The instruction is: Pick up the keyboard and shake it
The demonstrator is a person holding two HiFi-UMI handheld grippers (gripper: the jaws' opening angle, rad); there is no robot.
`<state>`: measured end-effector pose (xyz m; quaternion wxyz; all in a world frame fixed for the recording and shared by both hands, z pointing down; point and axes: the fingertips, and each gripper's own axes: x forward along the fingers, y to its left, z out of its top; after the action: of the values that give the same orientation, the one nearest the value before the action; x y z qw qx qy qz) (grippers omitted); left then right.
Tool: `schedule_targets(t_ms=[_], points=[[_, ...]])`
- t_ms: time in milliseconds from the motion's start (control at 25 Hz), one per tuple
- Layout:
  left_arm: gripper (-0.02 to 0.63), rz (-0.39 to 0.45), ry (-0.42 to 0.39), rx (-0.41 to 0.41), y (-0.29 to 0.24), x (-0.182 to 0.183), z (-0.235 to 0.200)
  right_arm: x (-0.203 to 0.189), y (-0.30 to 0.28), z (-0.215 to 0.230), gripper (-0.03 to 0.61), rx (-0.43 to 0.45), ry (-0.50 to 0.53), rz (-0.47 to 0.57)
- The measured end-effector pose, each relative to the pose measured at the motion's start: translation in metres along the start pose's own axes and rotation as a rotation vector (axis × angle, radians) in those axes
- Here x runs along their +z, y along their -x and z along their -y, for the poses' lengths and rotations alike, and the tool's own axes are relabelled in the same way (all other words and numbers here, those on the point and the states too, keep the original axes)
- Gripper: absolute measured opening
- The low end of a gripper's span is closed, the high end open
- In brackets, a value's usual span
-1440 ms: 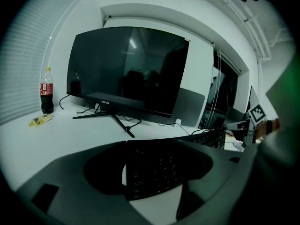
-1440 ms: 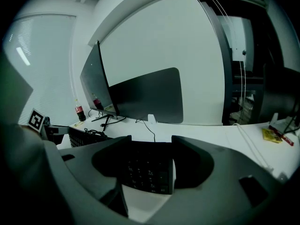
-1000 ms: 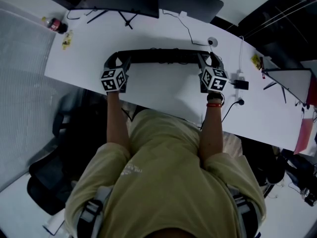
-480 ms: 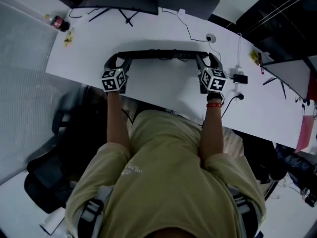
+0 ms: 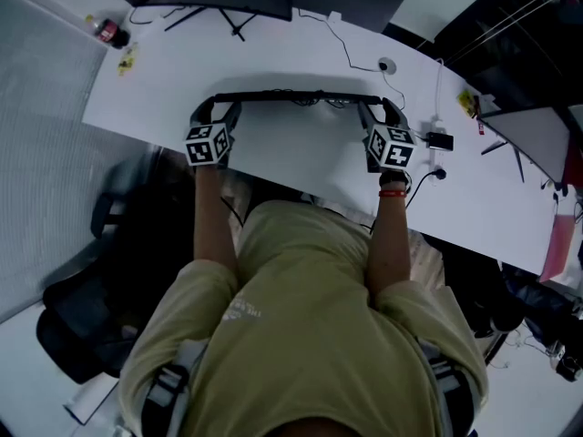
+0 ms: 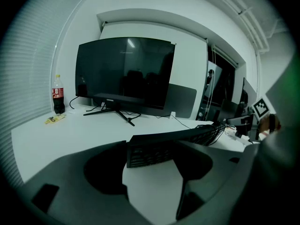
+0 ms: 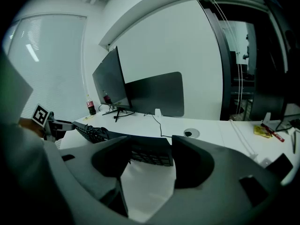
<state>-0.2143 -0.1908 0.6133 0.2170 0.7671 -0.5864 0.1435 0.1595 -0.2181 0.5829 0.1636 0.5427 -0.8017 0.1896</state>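
Note:
The black keyboard (image 5: pixel 301 96) hangs above the white desk (image 5: pixel 301 157), seen almost edge-on as a thin dark bar with its shadow under it. My left gripper (image 5: pixel 215 109) is shut on the keyboard's left end (image 6: pixel 149 151), which sits between the two jaws (image 6: pixel 152 157). On the other side, my right gripper (image 5: pixel 381 109) is shut on its right end (image 7: pixel 149 154), the keys showing between the jaws (image 7: pixel 150 157). The marker cubes face the head camera just in front of the person's hands.
A dark monitor (image 6: pixel 124 71) on a stand is at the desk's back, with a cola bottle (image 6: pixel 58 95) and a yellow packet at the far left. A cable runs to a grommet (image 5: pixel 389 66). Another screen (image 5: pixel 533 139) stands right. An office chair (image 5: pixel 82 317) is behind left.
Both grippers have carried the keyboard a little farther across the desk towards the monitor. The keyboard now looks thinner, more edge-on. The grips have not changed.

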Motion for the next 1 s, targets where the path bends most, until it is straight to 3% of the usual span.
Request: schedule_targets(t_ms=[1000], points=[[0.319, -0.039, -0.013, 0.027, 0.021, -0.037, 0.009, -0.034, 0.024, -0.008, 0.278, 0.015, 0.035, -0.027]])
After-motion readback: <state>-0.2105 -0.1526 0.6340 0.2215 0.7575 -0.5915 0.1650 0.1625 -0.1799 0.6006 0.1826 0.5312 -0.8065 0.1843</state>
